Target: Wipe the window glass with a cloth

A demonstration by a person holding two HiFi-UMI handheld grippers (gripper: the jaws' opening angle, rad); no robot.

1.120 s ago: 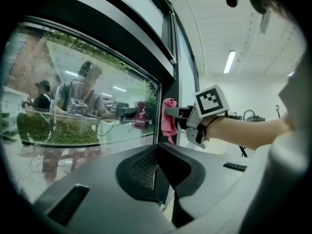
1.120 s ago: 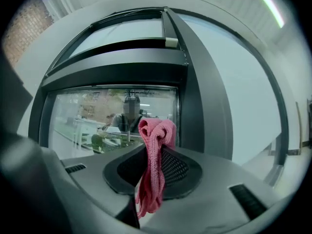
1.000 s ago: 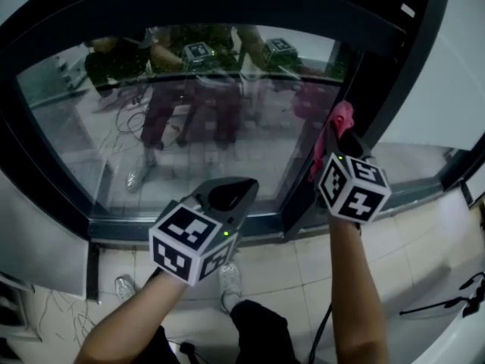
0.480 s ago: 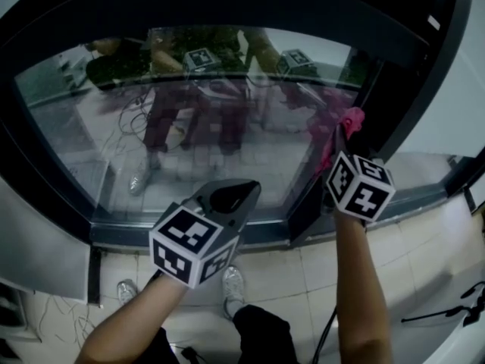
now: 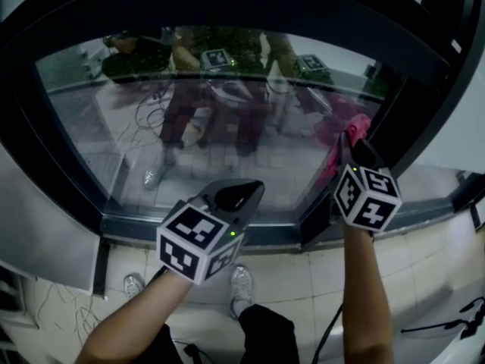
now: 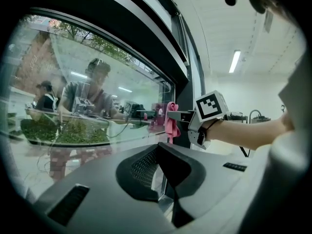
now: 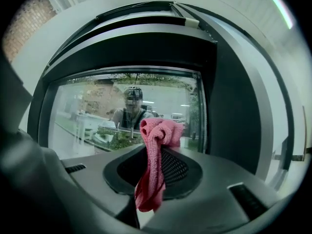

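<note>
While the pink knitted cloth point(image 7: 155, 130) sits pinched between the right gripper's point(image 5: 354, 142) closed jaws, its bunched top pokes past the tips and a tail hangs below them. The cloth is up at the clear window glass point(image 5: 212, 120), at the pane's right edge, just ahead of this gripper; contact with the pane is unclear. A black upright window post point(image 5: 405, 120) stands just right of the right gripper. The left gripper point(image 5: 241, 194) hangs lower and left of the right one, well apart, jaws pressed together with nothing in them, pointed at the glass's bottom edge. Pale tiled floor point(image 5: 303, 271) lies under both grippers.
</note>
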